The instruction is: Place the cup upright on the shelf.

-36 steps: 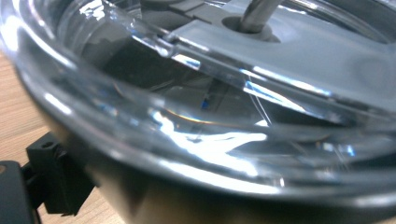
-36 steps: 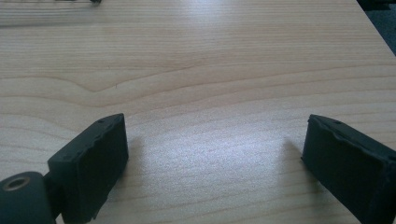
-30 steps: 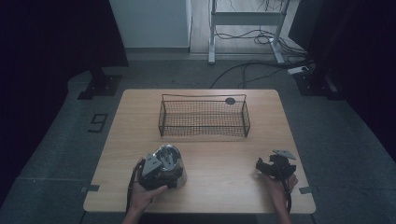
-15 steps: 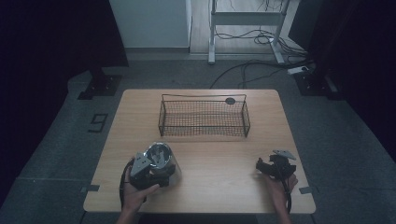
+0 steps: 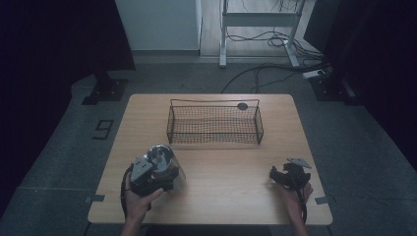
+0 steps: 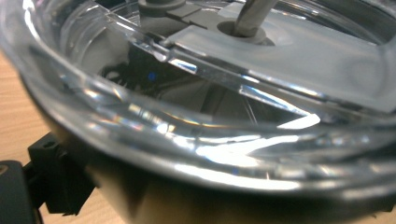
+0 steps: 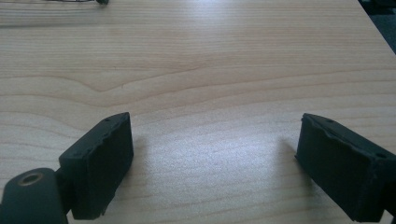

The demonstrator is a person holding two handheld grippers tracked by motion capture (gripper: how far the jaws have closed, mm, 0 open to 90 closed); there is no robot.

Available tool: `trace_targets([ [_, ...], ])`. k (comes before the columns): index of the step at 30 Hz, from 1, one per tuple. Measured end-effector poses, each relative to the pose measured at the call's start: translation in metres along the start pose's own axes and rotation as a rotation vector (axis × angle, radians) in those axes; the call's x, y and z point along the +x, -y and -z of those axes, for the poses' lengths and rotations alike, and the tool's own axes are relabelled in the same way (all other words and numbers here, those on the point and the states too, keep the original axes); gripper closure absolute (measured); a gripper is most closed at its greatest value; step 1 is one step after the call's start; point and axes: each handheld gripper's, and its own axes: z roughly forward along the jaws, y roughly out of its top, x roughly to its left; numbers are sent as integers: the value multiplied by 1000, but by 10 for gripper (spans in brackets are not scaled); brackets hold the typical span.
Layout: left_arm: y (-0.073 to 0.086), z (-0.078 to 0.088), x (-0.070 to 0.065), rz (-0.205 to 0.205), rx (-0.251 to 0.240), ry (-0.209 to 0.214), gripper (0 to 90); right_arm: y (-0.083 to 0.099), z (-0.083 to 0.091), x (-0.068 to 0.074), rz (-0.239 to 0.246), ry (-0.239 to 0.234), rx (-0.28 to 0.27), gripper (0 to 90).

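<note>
High view | left gripper grips clear glass lid | right gripper spread wide, empty

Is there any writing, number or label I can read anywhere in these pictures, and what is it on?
"9": a dark figure on the grey floor left of the table.
No readable text on the clear lid held in the left gripper, the wire basket, or the right gripper.
</note>
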Motion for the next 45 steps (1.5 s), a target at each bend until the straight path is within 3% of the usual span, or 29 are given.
trace_targets([
  [5,-13,1,-4,-9,-10,4,37,0,0,0,4,-3,0,109],
  [13,-28,5,4,-16,-19,1,37,1,1,1,-1,4,0,111],
  [18,-32,6,9,5,-28,-5,37,1,1,0,-7,3,1,110],
  [27,-41,1,9,4,-13,-29,37,1,1,0,-6,-1,1,110],
  [45,-64,-12,8,-24,-10,-39,37,1,1,0,-6,-1,1,110],
])
